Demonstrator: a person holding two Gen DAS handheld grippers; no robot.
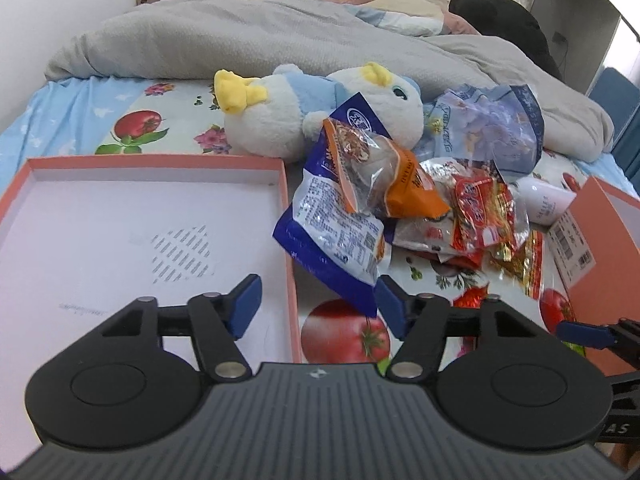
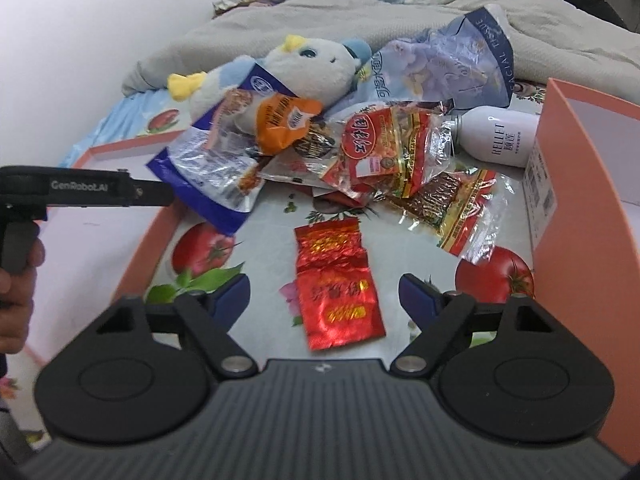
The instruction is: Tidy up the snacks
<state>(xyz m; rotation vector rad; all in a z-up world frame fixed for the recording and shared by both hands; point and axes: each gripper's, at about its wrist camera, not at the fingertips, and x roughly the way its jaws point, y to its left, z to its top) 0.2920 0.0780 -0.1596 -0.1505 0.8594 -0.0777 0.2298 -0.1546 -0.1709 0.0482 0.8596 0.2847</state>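
Hovering low at the bottom centre of the right wrist view, the right gripper (image 2: 324, 300) is standing released, its blue pads either side of a crinkled red foil sachet (image 2: 336, 284) lying flat on the fruit-printed bedsheet (image 2: 492, 276). The sachet is looking light, thin and slippery; pinching across its creased middle seems safest. In the left wrist view the left gripper (image 1: 318, 304) is also gaping empty, lower centre, straddling the rim of the shallow salmon-pink cardboard tray (image 1: 286, 200) at left and nearly touching the blue-and-white printed snack bag (image 1: 332, 232), soft and crushable, at the edge of the pile mid-frame.
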